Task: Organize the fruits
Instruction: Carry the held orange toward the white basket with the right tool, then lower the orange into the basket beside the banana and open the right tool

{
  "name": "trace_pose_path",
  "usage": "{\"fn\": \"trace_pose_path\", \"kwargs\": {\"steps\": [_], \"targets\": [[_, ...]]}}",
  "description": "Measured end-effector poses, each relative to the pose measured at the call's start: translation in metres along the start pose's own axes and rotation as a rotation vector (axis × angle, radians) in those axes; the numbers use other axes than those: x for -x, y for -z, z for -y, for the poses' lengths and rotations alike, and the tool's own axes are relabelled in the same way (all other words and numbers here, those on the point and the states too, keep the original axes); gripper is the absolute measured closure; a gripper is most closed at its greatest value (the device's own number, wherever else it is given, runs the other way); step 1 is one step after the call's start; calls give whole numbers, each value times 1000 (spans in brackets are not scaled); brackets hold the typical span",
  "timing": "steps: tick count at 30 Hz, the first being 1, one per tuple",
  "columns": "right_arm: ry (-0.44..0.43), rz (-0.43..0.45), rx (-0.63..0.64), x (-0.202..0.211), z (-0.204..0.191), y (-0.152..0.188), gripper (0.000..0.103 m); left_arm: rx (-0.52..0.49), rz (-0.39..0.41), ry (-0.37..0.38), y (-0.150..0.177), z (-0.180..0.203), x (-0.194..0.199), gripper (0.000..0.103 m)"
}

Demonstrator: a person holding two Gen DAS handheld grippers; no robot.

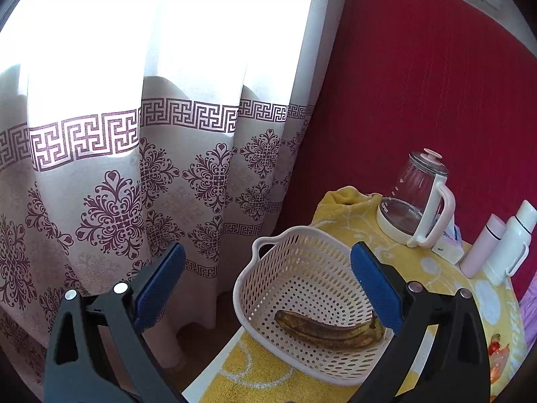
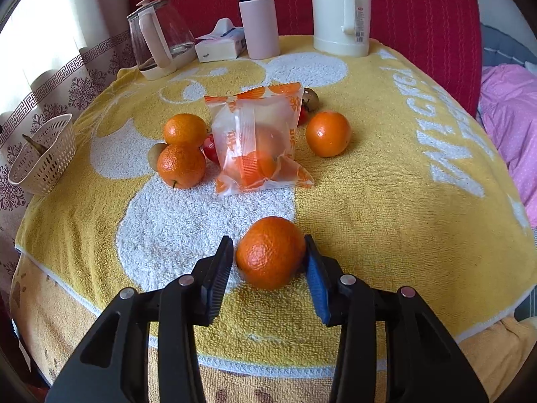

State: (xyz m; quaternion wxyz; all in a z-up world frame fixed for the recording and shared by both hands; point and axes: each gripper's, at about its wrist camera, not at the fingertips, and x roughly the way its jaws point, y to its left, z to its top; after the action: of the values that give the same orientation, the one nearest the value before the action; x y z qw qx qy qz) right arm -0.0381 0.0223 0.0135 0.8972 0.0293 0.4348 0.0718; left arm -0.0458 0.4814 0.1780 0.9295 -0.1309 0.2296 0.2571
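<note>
hard to see: small red fruits mostly hidden behind the plastic bag at mid-frame of the right wrist view, plus a brownish round thing peeking out behind the bag's upper right corner, can't tell what it is. The bag is cloudy, something orange inside, no clearer than that.

right gripper: fingers partway open around an orange at lower centre. The right pad looks to be touching the peel, the left pad sits just beside it with a sliver of gap, so not a proper squeeze. The orange sits on the yellow towel covering the desk.

left gripper: fingers wide open, holding nothing, up above the basket.

basket: white perforated one at the lower middle of the left wrist view, one spotty brown banana lying on its bottom. Its near end is covered by the right pad.

other oranges: two touching each other left of the bag, one to its right.

back of desk: glass kettle, tissue pack, pink bottle, white flask cut off at the top edge.
</note>
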Motion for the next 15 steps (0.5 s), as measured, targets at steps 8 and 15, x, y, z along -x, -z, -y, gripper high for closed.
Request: {"fn": "trace_pose_path", "kwargs": {"steps": [8, 15], "targets": [[-53, 24, 70, 10, -37, -11, 66, -2, 3, 13, -1, 3, 4, 3], [-252, 65, 214, 22, -126, -53, 66, 37, 22, 6, -8, -10, 11, 3]]}}
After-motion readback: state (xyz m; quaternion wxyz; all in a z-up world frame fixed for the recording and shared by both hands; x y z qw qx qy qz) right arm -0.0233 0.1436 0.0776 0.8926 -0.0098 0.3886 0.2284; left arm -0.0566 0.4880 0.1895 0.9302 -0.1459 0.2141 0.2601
